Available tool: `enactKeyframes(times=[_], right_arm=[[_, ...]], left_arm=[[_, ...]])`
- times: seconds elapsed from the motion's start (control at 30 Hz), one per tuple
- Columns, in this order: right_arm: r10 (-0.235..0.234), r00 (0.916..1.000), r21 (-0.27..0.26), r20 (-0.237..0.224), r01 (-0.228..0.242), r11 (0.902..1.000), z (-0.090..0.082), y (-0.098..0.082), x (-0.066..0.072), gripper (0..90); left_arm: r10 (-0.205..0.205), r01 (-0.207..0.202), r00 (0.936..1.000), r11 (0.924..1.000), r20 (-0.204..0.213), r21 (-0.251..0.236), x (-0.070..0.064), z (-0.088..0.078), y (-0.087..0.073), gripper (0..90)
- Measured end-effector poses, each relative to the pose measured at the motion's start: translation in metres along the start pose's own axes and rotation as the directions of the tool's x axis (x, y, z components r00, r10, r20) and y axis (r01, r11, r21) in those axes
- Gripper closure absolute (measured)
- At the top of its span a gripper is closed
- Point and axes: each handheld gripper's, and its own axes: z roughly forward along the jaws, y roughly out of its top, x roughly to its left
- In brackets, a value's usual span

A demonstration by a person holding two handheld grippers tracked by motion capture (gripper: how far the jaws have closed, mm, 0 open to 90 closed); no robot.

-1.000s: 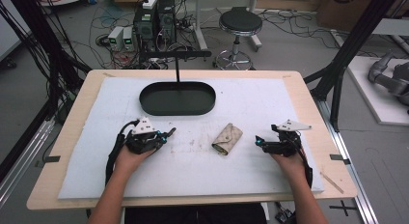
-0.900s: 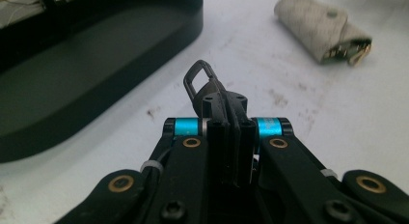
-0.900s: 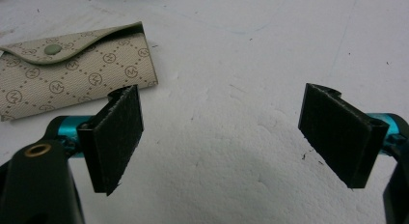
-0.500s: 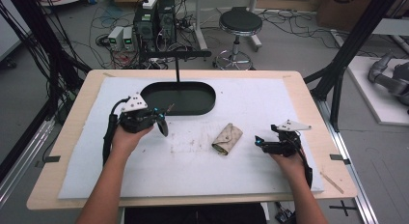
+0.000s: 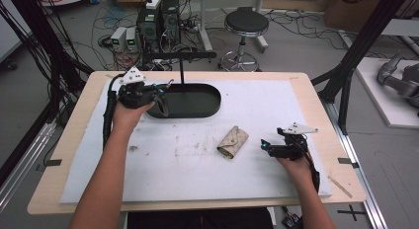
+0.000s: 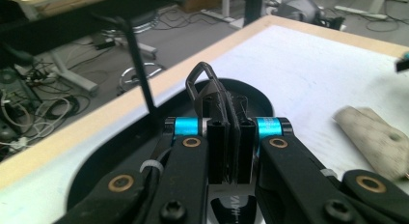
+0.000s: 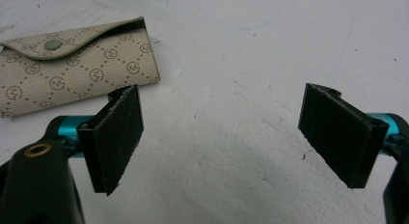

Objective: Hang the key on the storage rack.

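At a wooden table (image 5: 316,91) laid with a white mat (image 5: 276,110), a person works two hand-held grippers. A black oval tray (image 5: 207,98) lies at the far side of the mat, and a thin black stand (image 5: 182,73) with a crossbar rises just behind it.

A patterned snap-flap pouch (image 5: 233,141) lies flat on the mat between the hands, nearer the right one and apart from the tray.

The left gripper (image 5: 160,91) is held over the near left end of the tray. Its jaws are pinched tight on a small black looped piece (image 6: 205,84), whose loop stands up above the pads in the left gripper view. The right gripper (image 5: 264,146) rests low on the mat just right of the pouch. Its jaws are spread wide and empty, and in the right gripper view they point at the bare mat beside the pouch.

The step in hand looks like a carry. The looped piece is up off the mat and over the tray, bound either for the tray or for the stand's crossbar. A drop into the tray would need only a lowering and a release. A hang would need the loop lined up with the bar before the jaws part.

What the looped piece is cannot be told, since the pads cover its lower half and it is a dark smudge from above. The stand's foot is hard to separate from the tray's rim. The crossbar is cut off at the top of the left gripper view.
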Motion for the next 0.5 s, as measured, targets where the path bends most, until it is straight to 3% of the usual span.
enactKeyframes(times=[0.3,0.5], right_arm=[[-0.003,1.0000,0.001,0.004,0.003,1.0000,0.001,-0.001,-0.002,16.3],[-0.002,1.0000,0.006,0.005,0.002,1.0000,0.001,-0.001,-0.002,16.3]], left_arm=[[0.025,-0.024,0.9980,0.9996,-0.059,0.015,0.022,0.010,0.033,87.4],[0.022,-0.018,0.9956,0.9989,-0.092,0.043,0.032,0.022,0.041,87.4]])
